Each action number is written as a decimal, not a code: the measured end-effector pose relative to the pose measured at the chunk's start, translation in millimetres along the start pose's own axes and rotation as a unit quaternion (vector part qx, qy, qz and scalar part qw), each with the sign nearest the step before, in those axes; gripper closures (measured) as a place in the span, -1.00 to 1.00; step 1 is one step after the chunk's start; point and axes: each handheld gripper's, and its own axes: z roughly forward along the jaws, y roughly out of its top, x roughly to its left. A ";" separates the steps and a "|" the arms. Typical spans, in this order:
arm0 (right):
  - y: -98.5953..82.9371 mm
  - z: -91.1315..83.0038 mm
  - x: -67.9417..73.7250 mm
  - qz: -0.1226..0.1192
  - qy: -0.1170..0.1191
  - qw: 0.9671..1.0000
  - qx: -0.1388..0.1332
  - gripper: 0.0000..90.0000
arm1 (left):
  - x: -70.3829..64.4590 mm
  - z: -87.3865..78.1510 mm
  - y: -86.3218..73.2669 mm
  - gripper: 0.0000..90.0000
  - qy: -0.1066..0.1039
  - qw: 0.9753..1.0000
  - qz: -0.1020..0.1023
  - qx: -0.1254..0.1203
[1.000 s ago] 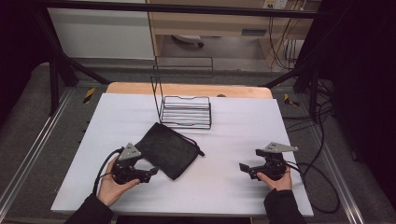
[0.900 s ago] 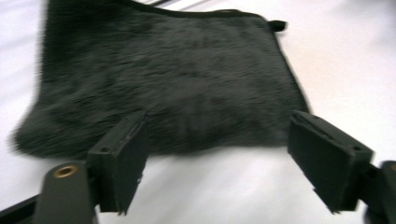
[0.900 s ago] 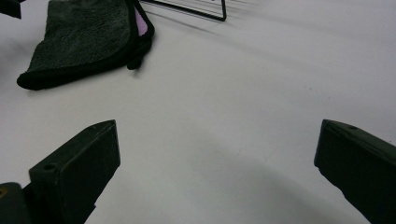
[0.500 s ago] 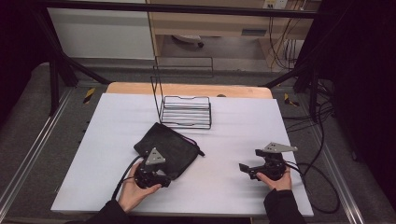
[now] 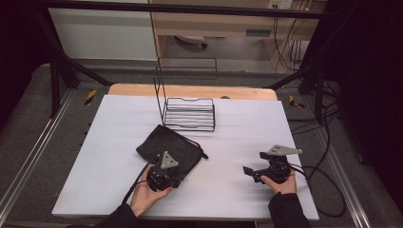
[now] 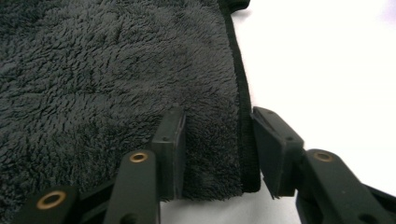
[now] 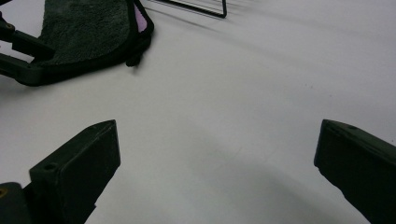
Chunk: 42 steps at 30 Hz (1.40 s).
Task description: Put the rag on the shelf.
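While its two black jaws stand apart astride the hemmed edge of the dark fleece cloth (image 6: 116,70), the left hand-held gripper (image 6: 217,144) has one pad pressed down on the plush pile and the other on the bare white counter (image 6: 327,70) just outside the stitched border. The cloth is thick and shaggy, charcoal in colour, with a narrow smooth binding along its side; in the high view it lies as a rumpled, roughly four-cornered shape (image 5: 164,145) directly ahead of that gripper (image 5: 163,176), and a thin cord tail pokes from its corner on the side toward the right gripper. Beyond the cloth stands a black wire rack (image 5: 188,113), made of thin rods with a tall upright frame at its back.

The right hand-held gripper (image 5: 254,173) rests on the counter well apart from the cloth, its blocky jaws spread wide over smooth white surface (image 7: 215,154); a sliver of pink lining shows at the cloth's edge (image 7: 88,28) in its view.

Compared with half a second ago, the left gripper has turned slightly and settled at the cloth's near edge; a second ago it sat farther out to its own left side. The right gripper has not moved.
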 end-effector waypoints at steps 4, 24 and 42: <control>0.0 0.2 0.0 -0.001 0.000 1.000 0.000 -0.98 | 0.9 0.6 2.5 0.42 0.003 1.000 -0.004 0.008; 0.4 -0.9 -0.6 -0.003 0.003 1.000 0.001 -0.97 | 11.5 -14.6 9.0 0.84 -0.032 0.999 -0.004 0.031; 0.3 0.1 1.9 -0.003 0.005 1.000 0.002 -0.96 | 18.5 -56.8 -29.2 0.84 -0.049 0.998 0.020 0.046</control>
